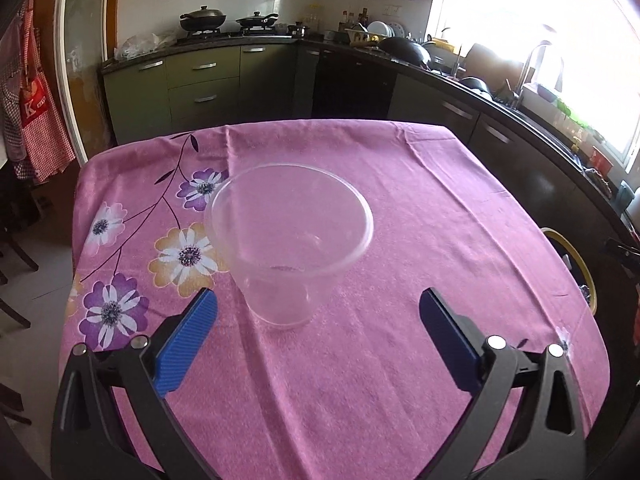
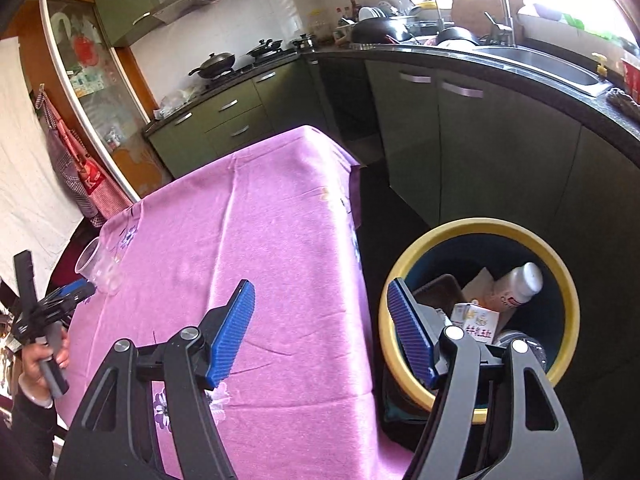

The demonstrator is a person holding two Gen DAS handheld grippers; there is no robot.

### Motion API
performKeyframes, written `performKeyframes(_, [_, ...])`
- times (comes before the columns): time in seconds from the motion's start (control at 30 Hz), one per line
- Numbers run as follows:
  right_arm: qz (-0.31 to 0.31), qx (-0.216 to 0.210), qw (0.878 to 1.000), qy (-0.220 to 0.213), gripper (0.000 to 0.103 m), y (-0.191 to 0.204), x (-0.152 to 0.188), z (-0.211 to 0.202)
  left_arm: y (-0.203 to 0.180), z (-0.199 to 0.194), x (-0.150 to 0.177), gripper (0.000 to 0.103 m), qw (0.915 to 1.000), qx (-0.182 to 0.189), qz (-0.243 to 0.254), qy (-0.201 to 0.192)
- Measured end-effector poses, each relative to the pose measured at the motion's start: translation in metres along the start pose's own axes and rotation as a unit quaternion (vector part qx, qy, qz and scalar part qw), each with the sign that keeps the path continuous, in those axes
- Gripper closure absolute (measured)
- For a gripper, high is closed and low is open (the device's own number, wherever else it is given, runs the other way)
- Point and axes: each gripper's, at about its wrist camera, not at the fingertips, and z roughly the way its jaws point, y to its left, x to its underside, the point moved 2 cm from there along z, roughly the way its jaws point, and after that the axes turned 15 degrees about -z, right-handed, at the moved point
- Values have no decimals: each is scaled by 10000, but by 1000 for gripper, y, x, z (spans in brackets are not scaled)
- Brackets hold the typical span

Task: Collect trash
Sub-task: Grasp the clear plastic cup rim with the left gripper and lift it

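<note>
The clear plastic cup (image 1: pixel 286 240) stands upright on the pink-clothed counter (image 1: pixel 420 208), the only loose item visible there, hence the probable next trash item. The left gripper (image 1: pixel 318 300) faces the cup, fingers (image 1: pixel 188 340) spread wide, the cup base between their tips but untouched. The right gripper (image 2: pixel 322 308), fingers apart and empty, hangs over the counter edge beside the yellow-rimmed trash bin (image 2: pixel 568 292), which holds discarded packaging.

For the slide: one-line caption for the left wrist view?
Left gripper open, fingers either side of an upright clear cup on the pink tablecloth; bin at the right edge.
</note>
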Motion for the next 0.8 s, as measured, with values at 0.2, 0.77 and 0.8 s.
performKeyframes(0.2, [-25,-131,9999,49,35,6,-1,8,1,16,-14,7,9997,-81,-187,-98])
performKeyframes(0.77, [92,-340,9993,142,35,0,6,21,-2,25,-20,43,9993,-197,-200,-248])
performKeyframes(0.8, [92,-342,9993,142,35,0,6,20,-5,22,-20,43,9993,-185,-158,-284])
